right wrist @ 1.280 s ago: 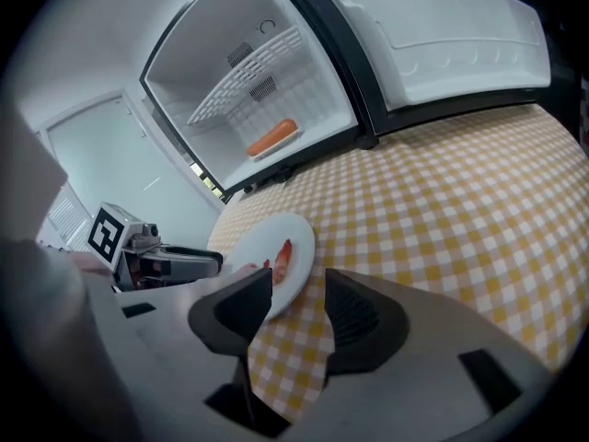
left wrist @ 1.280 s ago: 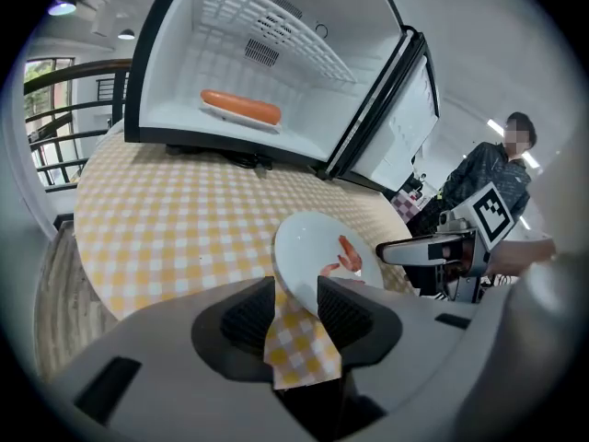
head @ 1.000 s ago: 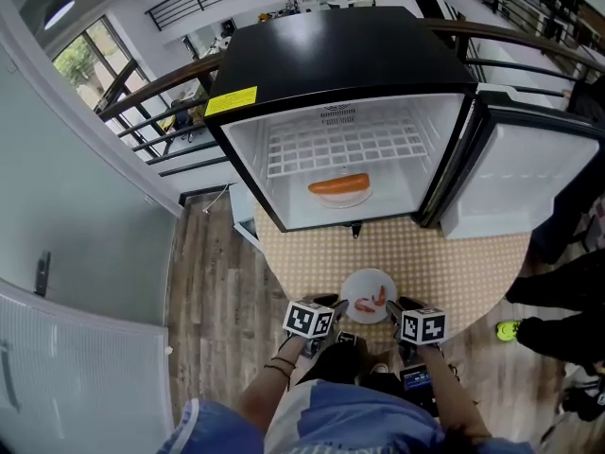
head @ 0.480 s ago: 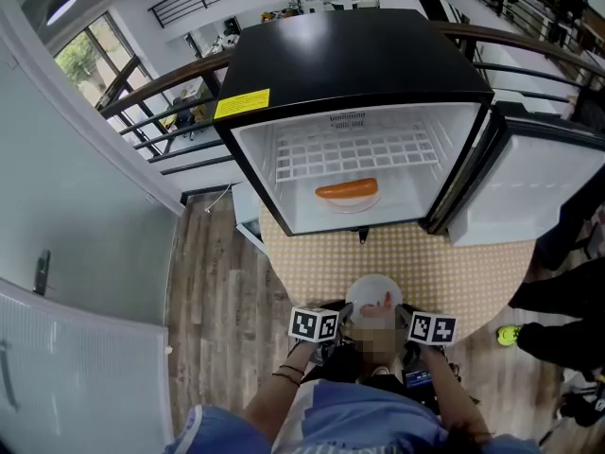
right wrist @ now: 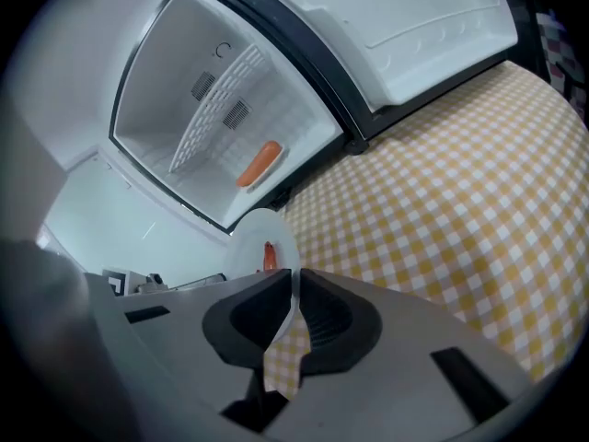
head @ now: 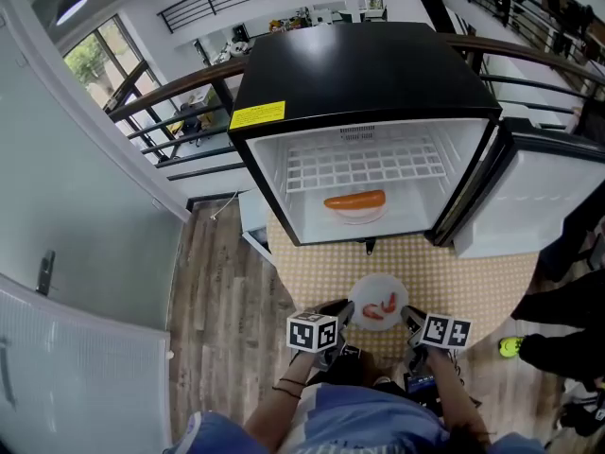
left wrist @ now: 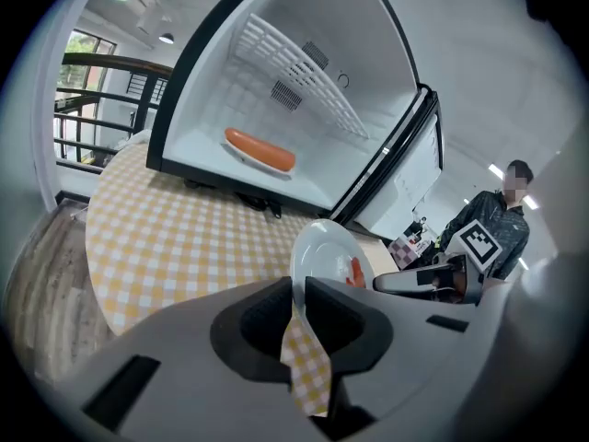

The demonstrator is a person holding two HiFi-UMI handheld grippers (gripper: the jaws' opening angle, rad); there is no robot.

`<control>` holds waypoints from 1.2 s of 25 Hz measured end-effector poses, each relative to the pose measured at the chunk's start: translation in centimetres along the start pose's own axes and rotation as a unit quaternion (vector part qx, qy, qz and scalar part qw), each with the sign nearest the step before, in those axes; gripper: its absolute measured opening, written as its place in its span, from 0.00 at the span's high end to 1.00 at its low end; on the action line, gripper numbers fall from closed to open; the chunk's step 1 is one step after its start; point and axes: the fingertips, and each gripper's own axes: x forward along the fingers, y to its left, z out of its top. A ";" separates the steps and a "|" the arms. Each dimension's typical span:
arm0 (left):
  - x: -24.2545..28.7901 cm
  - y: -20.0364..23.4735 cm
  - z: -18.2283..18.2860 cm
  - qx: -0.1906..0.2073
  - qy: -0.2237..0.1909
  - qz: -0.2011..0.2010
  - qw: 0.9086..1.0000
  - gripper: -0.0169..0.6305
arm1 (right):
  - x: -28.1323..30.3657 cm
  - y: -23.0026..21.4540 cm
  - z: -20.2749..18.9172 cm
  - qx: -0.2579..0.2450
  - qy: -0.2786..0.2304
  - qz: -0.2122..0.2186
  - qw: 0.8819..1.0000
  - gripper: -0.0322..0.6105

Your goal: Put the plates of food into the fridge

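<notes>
As seen from the head, looking steeply down: small round white plate (head: 378,296) over near edge of round tabletop with yellow-and-white checked cloth (head: 463,272), just in front of open black box-shaped fridge (head: 364,64). On plate, a few red-orange food pieces (head: 383,307). Left tongs (head: 344,310) at left rim of plate, right tongs (head: 408,316) at right rim. Inside fridge, below white wire shelf (head: 364,166), second white plate with long orange sausage-shaped food (head: 354,200). White-lined fridge door (head: 529,197) swung wide to the right.

Left gripper view: tongs closing, with thin rim of small round white plate pinched between both sides, nearly together. Plate seen edge-on and tilted, one red-orange piece visible on it. Beyond, checked tabletop and fridge interior with orange food on its plate. At far right, right tongs with marker cube, and person in dark jacket (left wrist: 502,224) behind.

Right gripper view: tongs also closing, opposite rim of same plate caught between them, only narrow gap left. Red-orange piece near the grip. Fridge open behind, door at upper right. Whether plate rests on cloth or is lifted, not possible to tell.
</notes>
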 end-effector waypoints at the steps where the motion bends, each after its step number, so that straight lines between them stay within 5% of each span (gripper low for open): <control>1: -0.3 -0.1 0.8 -0.002 -0.010 0.000 1.000 0.89 | -0.2 0.6 0.6 0.003 -0.009 0.008 1.000 0.89; 10: -3.4 -0.6 9.8 -0.007 -0.092 -0.003 0.996 0.89 | -1.5 7.6 8.5 -0.008 -0.071 0.078 0.994 0.89; 17: -5.8 -0.6 17.4 0.033 -0.143 0.024 0.989 0.89 | -1.6 13.1 14.8 -0.040 -0.108 0.119 0.986 0.89; 30: -7.3 -1.1 26.3 0.036 -0.213 0.045 0.975 0.89 | -2.1 19.2 23.9 -0.133 -0.194 0.106 0.966 0.89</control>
